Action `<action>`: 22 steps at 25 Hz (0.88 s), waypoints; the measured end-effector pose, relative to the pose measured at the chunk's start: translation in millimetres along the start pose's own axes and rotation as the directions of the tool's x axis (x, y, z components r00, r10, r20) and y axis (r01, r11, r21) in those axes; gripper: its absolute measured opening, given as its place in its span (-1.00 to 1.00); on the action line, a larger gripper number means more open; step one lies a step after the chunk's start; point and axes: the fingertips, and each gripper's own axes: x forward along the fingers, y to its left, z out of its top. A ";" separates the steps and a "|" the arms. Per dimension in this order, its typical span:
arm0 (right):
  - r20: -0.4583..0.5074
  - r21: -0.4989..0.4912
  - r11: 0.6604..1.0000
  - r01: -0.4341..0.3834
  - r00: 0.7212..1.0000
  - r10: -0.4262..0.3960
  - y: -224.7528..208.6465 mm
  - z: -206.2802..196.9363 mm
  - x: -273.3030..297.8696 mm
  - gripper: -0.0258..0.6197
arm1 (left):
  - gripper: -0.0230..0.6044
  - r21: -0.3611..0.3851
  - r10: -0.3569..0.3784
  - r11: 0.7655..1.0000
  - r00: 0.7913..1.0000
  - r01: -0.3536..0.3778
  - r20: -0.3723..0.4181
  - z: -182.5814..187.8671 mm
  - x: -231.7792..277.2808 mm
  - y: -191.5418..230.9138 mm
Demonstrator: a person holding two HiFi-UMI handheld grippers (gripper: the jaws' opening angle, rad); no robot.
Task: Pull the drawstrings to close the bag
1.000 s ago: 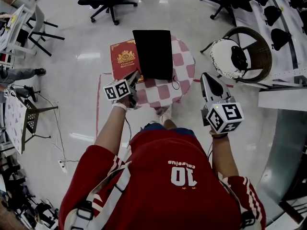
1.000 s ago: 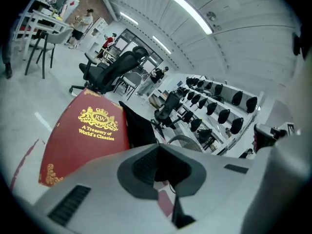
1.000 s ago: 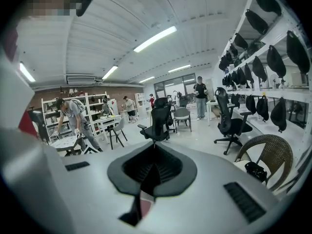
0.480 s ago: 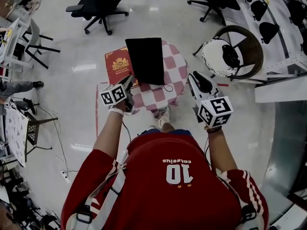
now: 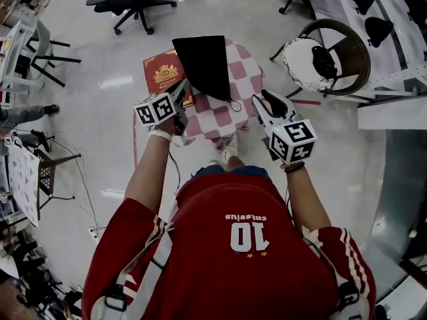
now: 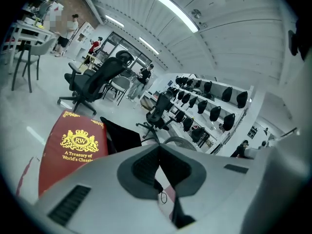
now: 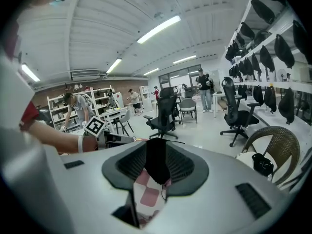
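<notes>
Bag (image 5: 203,65) overlaps red book (image 5: 160,75), checkered table (image 5: 223,122) showing beyond its near edge.

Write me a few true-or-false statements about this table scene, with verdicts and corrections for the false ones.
1. The black bag lies on the checked tablecloth. True.
2. The red book lies to the bag's right. False: it lies at the bag's left.
3. The left gripper has its jaws wide apart. False: they are together.
4. The right gripper holds nothing. True: its jaws are opening, clear of the bag.
5. A wicker chair stands at the right in the head view. True.
</notes>
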 end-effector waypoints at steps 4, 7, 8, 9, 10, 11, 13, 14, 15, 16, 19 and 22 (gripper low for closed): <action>-0.053 0.001 1.000 -0.021 0.998 0.021 3.7 -23.6 15.0 -0.57 | -0.90 0.003 -0.028 1.000 1.000 0.028 0.008 12.8 3.1 -11.2; -0.102 0.005 0.999 -0.034 0.994 0.034 4.3 -47.0 27.2 -0.57 | -0.90 0.011 -0.042 0.999 0.999 0.042 0.006 18.3 4.6 -18.0; -0.119 0.009 0.999 -0.036 0.992 0.037 4.2 -54.5 31.6 -0.57 | -0.90 0.012 -0.048 0.999 0.999 0.048 0.007 20.5 5.0 -19.6; -0.134 0.014 0.999 -0.040 0.990 0.041 4.3 -61.6 36.4 -0.57 | -0.90 0.012 -0.054 0.998 0.999 0.054 0.007 22.9 5.3 -20.9; -0.148 0.020 0.999 -0.043 0.988 0.046 4.3 -68.6 41.3 -0.57 | -0.90 0.011 -0.058 0.998 0.998 0.058 0.008 25.4 5.7 -21.7; -0.161 0.027 0.999 -0.047 0.986 0.051 4.4 -75.7 46.2 -0.57 | -0.90 0.009 -0.062 0.998 0.998 0.062 0.008 27.5 6.4 -22.2; -0.191 0.037 0.998 -0.054 0.980 0.060 3.9 -90.4 56.5 -0.57 | -0.90 0.004 -0.068 0.998 0.998 0.068 0.006 31.1 8.3 -22.8; -0.208 0.041 0.998 -0.057 0.976 0.064 3.4 -98.3 61.9 -0.58 | -0.90 0.001 -0.070 0.998 0.998 0.070 0.005 32.4 9.5 -23.0; -0.224 0.044 0.997 -0.059 0.972 0.068 2.5 -106.3 67.3 -0.58 | -0.90 -0.002 -0.070 0.998 0.998 0.070 0.004 33.5 10.7 -23.1; -0.240 0.048 0.997 -0.061 0.968 0.071 1.4 -114.2 72.7 -0.58 | -0.90 -0.004 -0.070 0.998 0.998 0.070 0.003 34.3 11.9 -23.5; -0.283 0.072 0.995 -0.067 0.955 0.085 -1.9 -137.8 87.9 -0.57 | -0.90 -0.008 -0.076 0.997 0.997 0.076 -0.002 35.6 15.6 -26.1; -0.323 0.080 0.994 -0.071 0.942 0.093 -5.5 -161.6 101.6 -0.57 | -0.90 -0.008 -0.082 0.997 0.997 0.082 -0.008 37.2 20.5 -30.1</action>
